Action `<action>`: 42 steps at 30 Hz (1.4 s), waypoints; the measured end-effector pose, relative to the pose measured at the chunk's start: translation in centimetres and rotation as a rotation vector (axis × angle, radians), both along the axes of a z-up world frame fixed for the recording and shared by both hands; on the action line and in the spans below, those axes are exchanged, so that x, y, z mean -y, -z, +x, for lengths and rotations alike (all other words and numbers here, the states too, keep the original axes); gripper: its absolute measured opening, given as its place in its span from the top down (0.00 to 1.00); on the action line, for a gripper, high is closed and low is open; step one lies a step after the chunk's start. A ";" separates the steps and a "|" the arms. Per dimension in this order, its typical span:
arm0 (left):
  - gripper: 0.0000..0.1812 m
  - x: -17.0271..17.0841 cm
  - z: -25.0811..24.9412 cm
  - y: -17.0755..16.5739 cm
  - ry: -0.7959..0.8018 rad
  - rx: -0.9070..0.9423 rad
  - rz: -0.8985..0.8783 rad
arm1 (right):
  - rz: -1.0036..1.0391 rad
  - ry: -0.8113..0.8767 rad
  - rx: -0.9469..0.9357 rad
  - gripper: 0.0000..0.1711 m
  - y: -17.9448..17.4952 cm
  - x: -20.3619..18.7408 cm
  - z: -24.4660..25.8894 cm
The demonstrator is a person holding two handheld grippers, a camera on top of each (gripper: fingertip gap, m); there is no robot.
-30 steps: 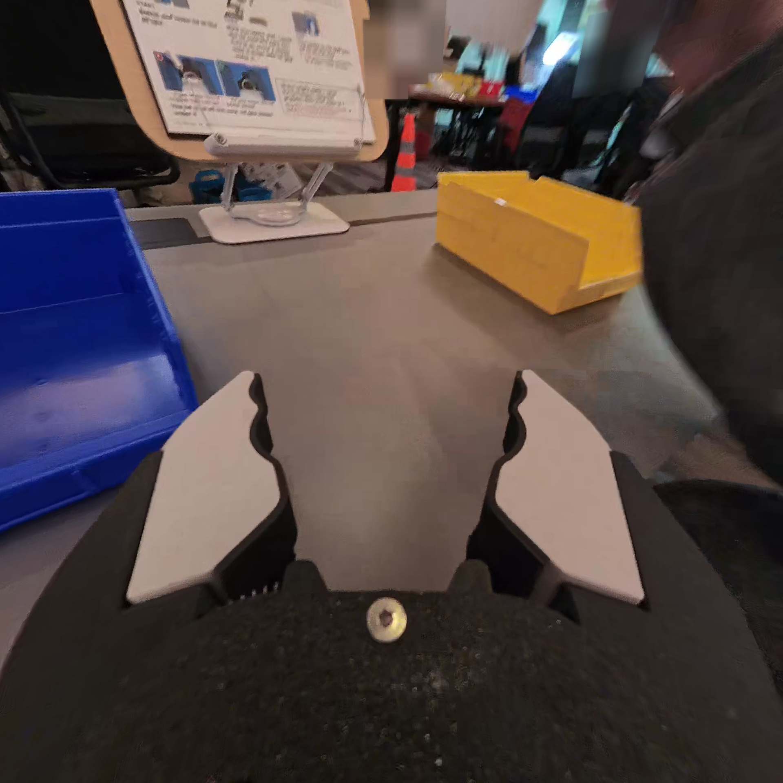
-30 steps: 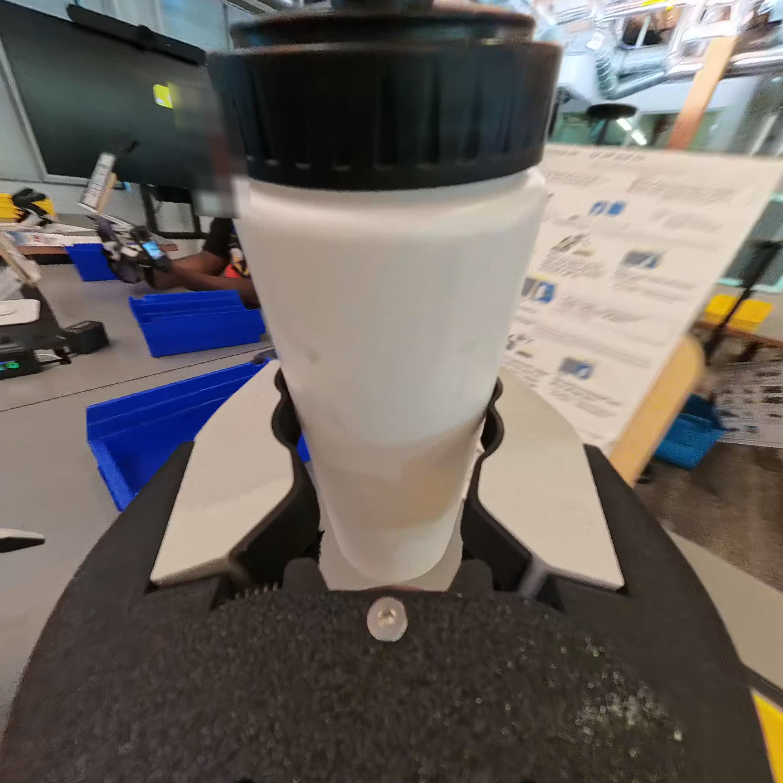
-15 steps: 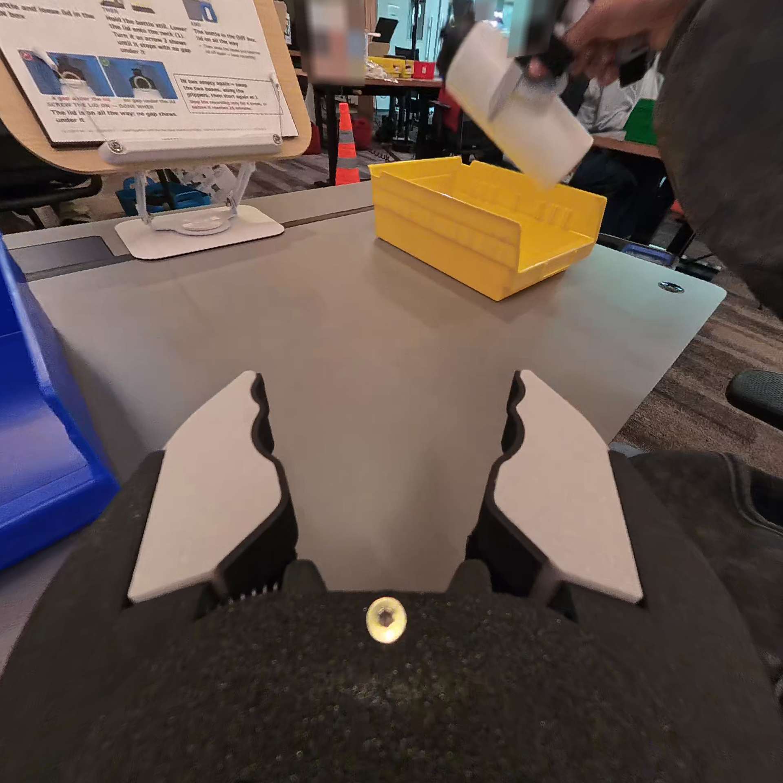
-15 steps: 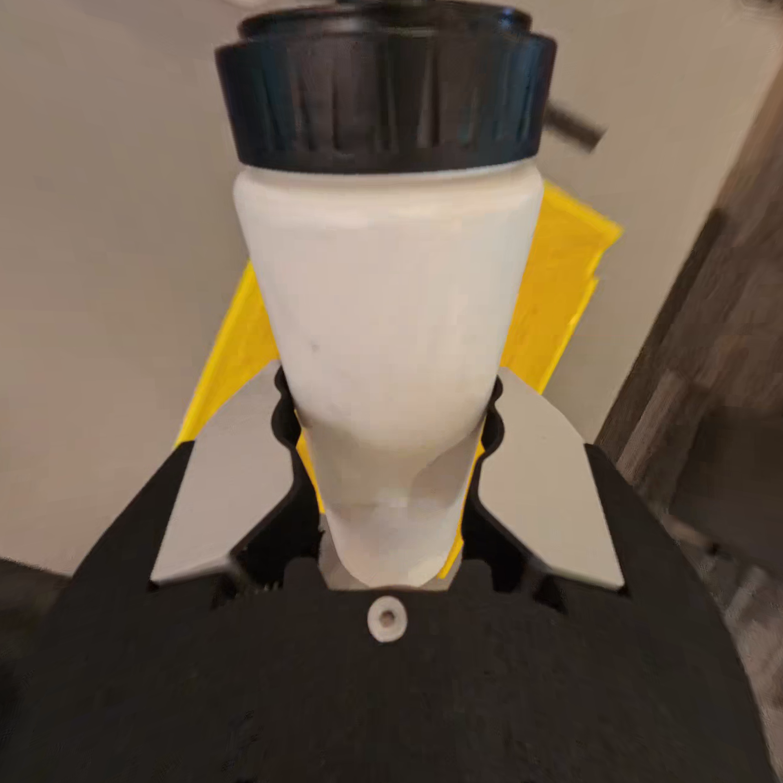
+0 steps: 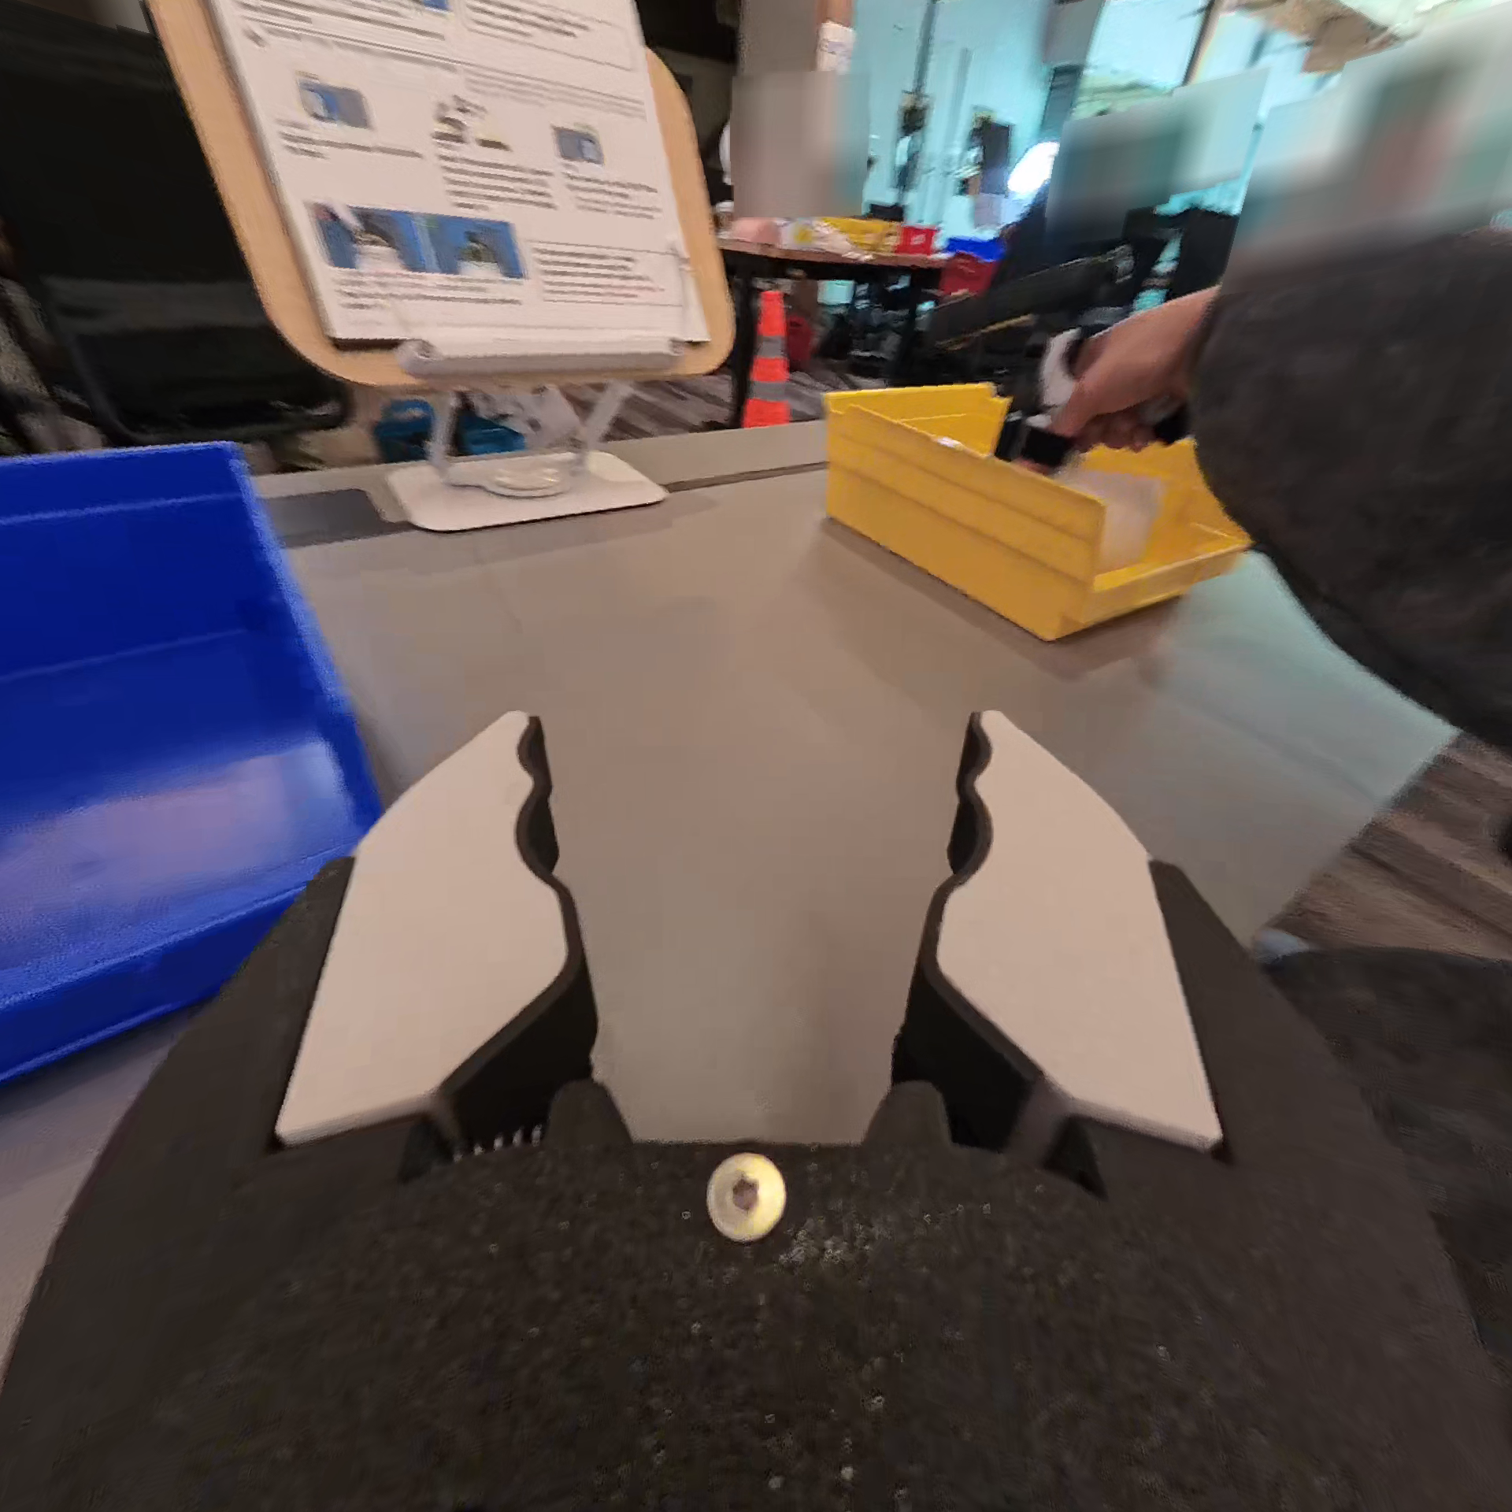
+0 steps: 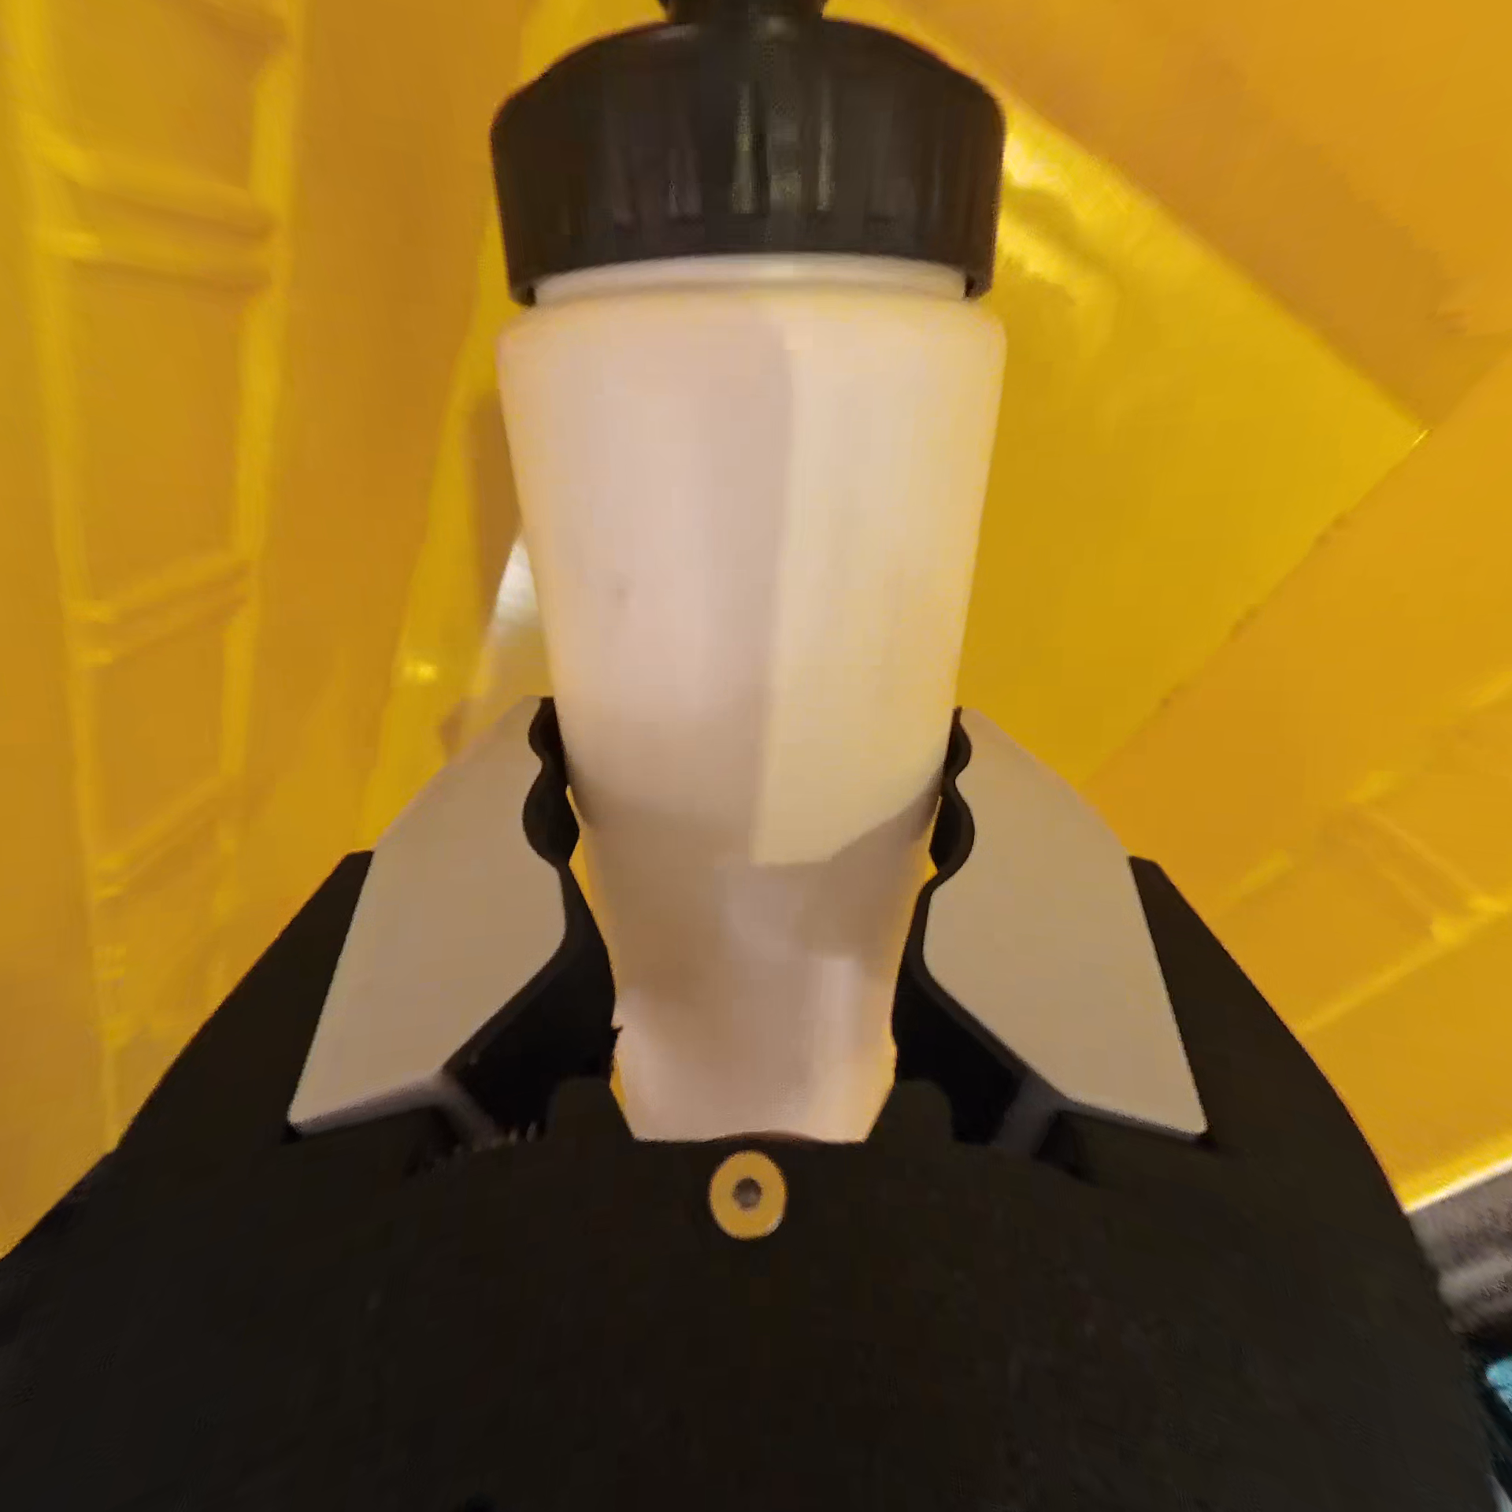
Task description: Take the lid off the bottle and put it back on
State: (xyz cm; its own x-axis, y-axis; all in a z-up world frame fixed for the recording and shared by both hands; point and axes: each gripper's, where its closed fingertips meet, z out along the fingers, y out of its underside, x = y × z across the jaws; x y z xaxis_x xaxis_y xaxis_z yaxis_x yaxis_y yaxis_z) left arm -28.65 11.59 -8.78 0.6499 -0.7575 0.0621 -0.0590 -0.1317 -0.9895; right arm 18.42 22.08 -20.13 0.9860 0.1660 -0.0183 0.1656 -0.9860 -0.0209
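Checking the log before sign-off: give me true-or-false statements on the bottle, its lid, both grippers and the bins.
1. The right gripper is shut on the white bottle. True.
2. The black lid is off the bottle. False: it sits on the bottle.
3. The left gripper holds the lid. False: it is open and empty above the grey table.
4. The bottle is inside the yellow bin. True.
5. The blue bin lies right of the yellow bin. False: left.

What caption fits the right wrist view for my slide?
Right tool grips a lidded white bottle, black lid forward, inside the yellow bin.
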 end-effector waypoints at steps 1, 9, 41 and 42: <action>0.49 -0.4 -0.5 0.1 -0.039 -0.018 0.011 | 0.015 -0.006 -0.002 0.50 0.1 0.0 -0.1; 0.58 -1.4 -4.6 -2.2 -0.166 0.030 0.118 | 0.569 0.000 0.028 0.40 -9.2 -0.3 -1.4; 0.60 -5.3 -13.8 4.0 -0.497 -0.030 -0.194 | 1.338 0.205 0.042 0.54 -8.4 16.1 -6.5; 0.61 -5.3 -13.8 4.0 -0.495 -0.032 -0.193 | 1.333 0.203 0.042 0.54 -8.3 16.1 -6.6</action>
State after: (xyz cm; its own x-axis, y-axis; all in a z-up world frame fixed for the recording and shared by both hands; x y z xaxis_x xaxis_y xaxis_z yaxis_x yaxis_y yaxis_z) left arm -42.41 16.85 -12.74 0.9306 -0.3365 0.1442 0.0265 -0.3310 -0.9433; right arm 11.83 6.02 -11.86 0.9908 -0.1141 0.0725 0.0451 -0.2264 -0.9730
